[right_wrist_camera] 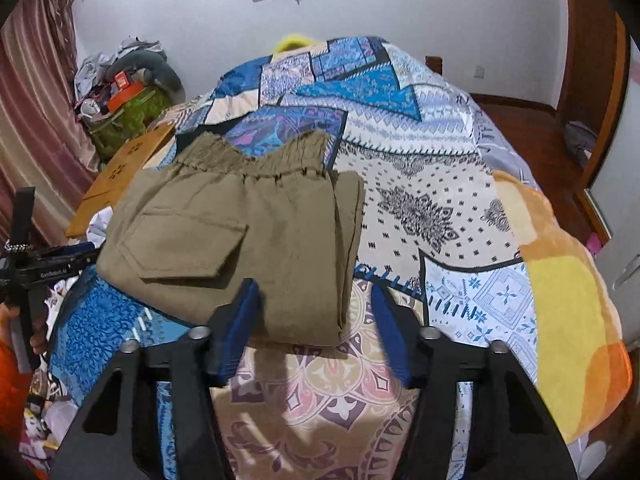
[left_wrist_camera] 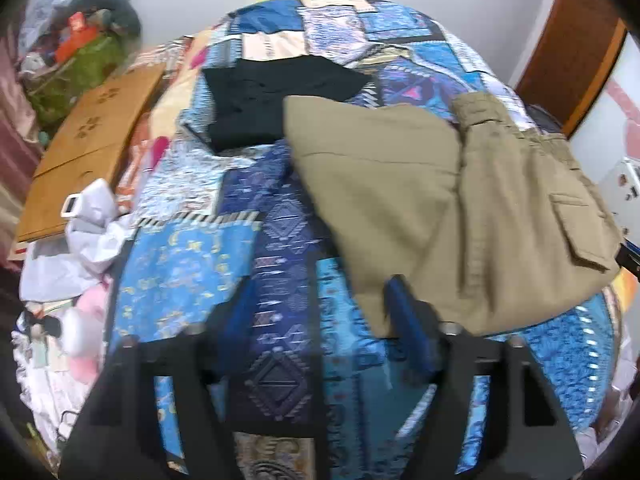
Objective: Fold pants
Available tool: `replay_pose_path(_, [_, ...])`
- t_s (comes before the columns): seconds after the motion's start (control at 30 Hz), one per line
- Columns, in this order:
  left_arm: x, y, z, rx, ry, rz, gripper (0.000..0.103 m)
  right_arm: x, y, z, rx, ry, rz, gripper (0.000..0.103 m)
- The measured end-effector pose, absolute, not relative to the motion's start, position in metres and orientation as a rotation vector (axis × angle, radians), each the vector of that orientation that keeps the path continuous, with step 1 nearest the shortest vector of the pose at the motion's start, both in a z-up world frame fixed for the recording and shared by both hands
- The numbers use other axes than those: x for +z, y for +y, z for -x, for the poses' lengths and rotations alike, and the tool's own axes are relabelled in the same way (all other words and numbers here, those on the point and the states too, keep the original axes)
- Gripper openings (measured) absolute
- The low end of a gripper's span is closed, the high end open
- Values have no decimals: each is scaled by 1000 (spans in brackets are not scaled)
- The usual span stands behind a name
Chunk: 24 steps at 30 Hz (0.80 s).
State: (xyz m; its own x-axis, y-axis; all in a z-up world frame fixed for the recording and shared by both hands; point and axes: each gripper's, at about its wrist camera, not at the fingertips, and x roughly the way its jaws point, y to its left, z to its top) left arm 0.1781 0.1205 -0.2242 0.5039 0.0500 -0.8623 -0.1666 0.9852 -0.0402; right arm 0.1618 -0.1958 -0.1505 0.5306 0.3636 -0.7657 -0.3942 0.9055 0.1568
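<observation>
Pants: my khaki pants [right_wrist_camera: 240, 248] lie folded into a compact bundle on the bed, elastic waistband at the far edge, a flap pocket [right_wrist_camera: 188, 244] facing up.
Left gripper: my left gripper [left_wrist_camera: 320, 316] is spread wide with nothing between its fingers; the right blue pad sits just at the near edge of the khaki cloth, and I cannot tell whether it touches.
Right gripper: my right gripper [right_wrist_camera: 316, 316] is also wide apart and holds nothing; the near corner of the bundle lies between its blue pads [right_wrist_camera: 246, 300].
Bed: a patchwork bedspread [right_wrist_camera: 420, 184] in blues, whites and a pinkish medallion panel covers the bed, with an orange-yellow blanket [right_wrist_camera: 568, 300] along its right side.
Other cloth: a black garment [left_wrist_camera: 272, 100] lies flat farther up the bed, just beyond the pants.
Room: pale wall [right_wrist_camera: 400, 0] behind; striped pink curtain [right_wrist_camera: 36, 100] at left; a wooden board [left_wrist_camera: 88, 152] beside the bed; a heap of clutter [right_wrist_camera: 124, 92] in the corner; wooden floor [right_wrist_camera: 528, 132] and brown door frame [right_wrist_camera: 592, 60] at right.
</observation>
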Motion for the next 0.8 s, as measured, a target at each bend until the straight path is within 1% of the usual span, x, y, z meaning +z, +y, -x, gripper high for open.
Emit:
replay_pose_path(0.07, [-227,125,-174,143,1030,122,58,-155,-194,-159,472,920,34,36])
replay_pose_path(0.17, [-230,130,-171,156,1034,116,57,-158,-191,-156,476,915,55,33])
replay_pose_path(0.33, [-224,137,-173,156,1035,133,56,-154,-195,-158,486,933,20,33])
replay_pose_path(0.47, [-202,129,-178,93,985,162,56,-143,-191,-160,477,926,66,33])
replay_pose_path(0.6, [-176,107,-193,33,916,139,56,-128,-186,-169,493,876,100,36])
replay_pose_path(0.73, [-157,82,-212,-32,872,109,56,-124,-180,-186,495,861,116,37])
replay_pose_path(0.8, [-152,69,-224,-78,866,98,56,-124,-176,-193,497,860,126,40])
